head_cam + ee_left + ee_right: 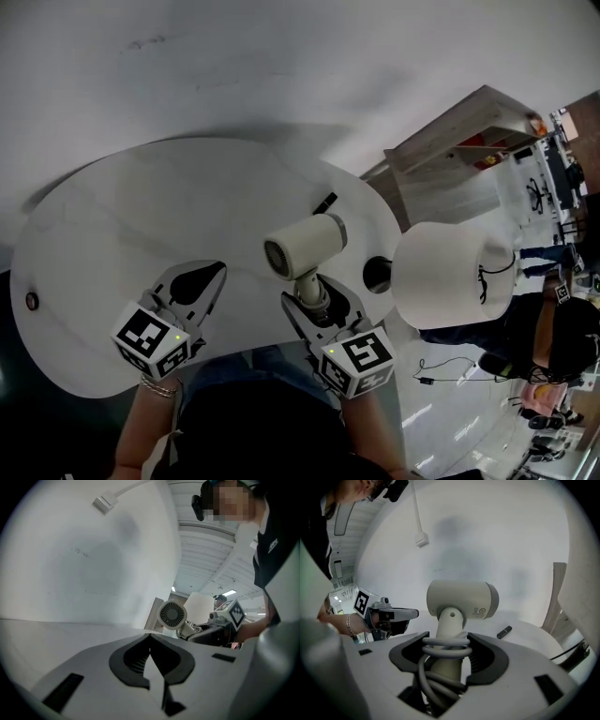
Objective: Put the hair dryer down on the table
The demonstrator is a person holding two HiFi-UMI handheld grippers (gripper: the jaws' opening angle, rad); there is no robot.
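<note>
Right tongs point(314, 298) point(447, 654) stand spread wide and pinch the hair dryer point(305, 246) point(461, 599) by the lower part of its handle, one pad on each side. A grey cord point(444, 645) is wound in loops round that handle, and the pads press on the loops as well. The handle points upward out of the tongs and the cream barrel lies across its top, roughly level. The hair dryer is held over the near part of the white table point(122, 216), clear of its surface, with the barrel's round open end turned toward the left tongs.

Left tongs point(195, 277) point(150, 641) are pressed together, tip against tip, with nothing between them. They hang over the table beside the right tongs, apart from the hair dryer, and their own view shows the hair dryer's round grille point(172, 615) facing them.

On the table beyond the barrel lies a small black stick point(325, 202) point(504, 631), well clear of both tongs. A dark round hole point(377, 274) sits near the table's right edge. Just past that edge stands a white drum-shaped thing point(450, 277) with a black cord on its side. A bracelet point(159, 386) circles the wrist behind the left tongs.
</note>
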